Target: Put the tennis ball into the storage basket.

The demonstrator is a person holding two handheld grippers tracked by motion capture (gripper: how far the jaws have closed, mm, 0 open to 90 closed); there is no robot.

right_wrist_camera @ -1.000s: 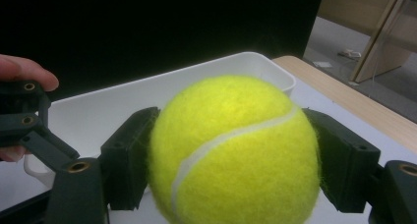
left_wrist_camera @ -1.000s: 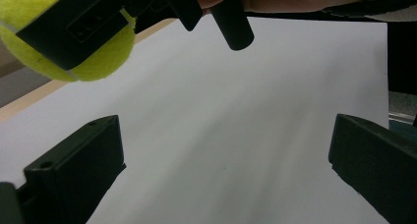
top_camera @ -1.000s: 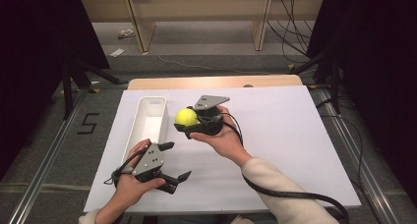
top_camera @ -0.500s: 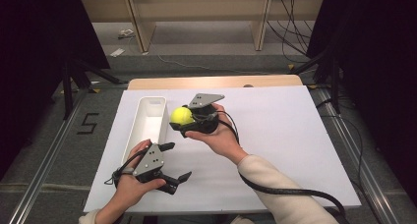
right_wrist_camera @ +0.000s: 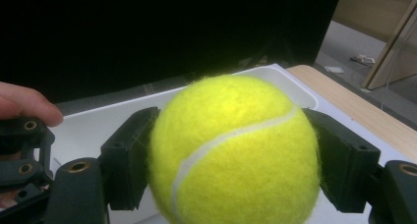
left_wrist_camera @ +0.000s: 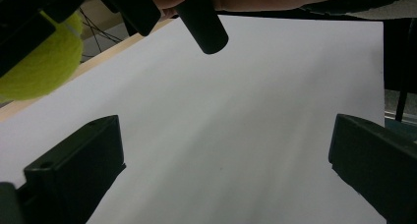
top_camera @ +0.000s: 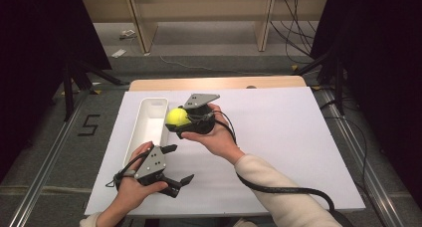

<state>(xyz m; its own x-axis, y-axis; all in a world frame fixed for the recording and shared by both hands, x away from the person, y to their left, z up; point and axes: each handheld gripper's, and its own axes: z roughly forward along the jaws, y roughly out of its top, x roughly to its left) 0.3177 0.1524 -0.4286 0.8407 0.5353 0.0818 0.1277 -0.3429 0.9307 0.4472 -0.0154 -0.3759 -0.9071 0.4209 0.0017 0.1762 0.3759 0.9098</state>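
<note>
A yellow tennis ball (top_camera: 176,117) (right_wrist_camera: 233,150) is clamped between the jaws of my right gripper (top_camera: 180,121), held just above the right rim of a long white tray (top_camera: 145,129) (right_wrist_camera: 275,76). The ball also shows at the upper left of the left gripper view (left_wrist_camera: 42,62). My left gripper (top_camera: 177,164) (left_wrist_camera: 226,175) rests low near the front edge of the white sheet (top_camera: 278,137), jaws wide apart with nothing between them.
The white sheet (left_wrist_camera: 236,116) covers a wooden tabletop (top_camera: 214,82). Metal rails run along both sides of the table, and wooden shelf legs stand on the floor behind. A black cable (top_camera: 283,189) trails from the right gripper across the sheet.
My right gripper has carried the tennis ball leftward, toward the white tray's rim. The left gripper has stayed where it was.
</note>
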